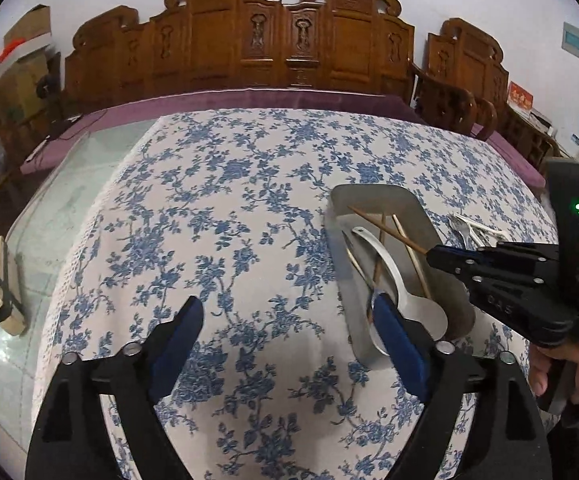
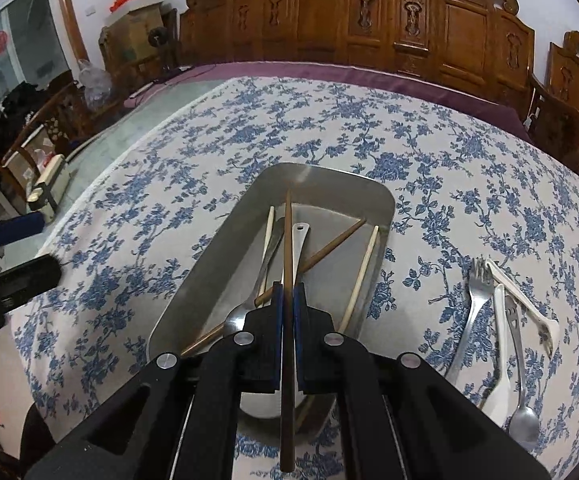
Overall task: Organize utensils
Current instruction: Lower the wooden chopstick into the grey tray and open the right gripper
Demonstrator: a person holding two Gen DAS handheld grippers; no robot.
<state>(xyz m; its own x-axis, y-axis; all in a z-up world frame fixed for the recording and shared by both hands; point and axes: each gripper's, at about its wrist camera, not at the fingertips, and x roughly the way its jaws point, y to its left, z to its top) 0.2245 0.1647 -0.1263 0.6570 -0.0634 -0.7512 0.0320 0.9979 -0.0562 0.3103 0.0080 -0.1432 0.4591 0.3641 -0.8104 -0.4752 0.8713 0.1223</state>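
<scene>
**Chopstick held over the tray**

Left wrist view: the left gripper (image 1: 289, 332) has its fingers spread wide with nothing between them, above the floral cloth on the counter (image 1: 225, 208). At centre right sits the metal tray (image 1: 413, 204) (chopsticks and spoons inside).

Right wrist view: the right gripper (image 2: 288, 300) fingers are clenched on a dark chopstick (image 2: 288, 240) above the tray at centre frame. Loose forks and spoons (image 2: 501, 320) lie at lower right.
</scene>
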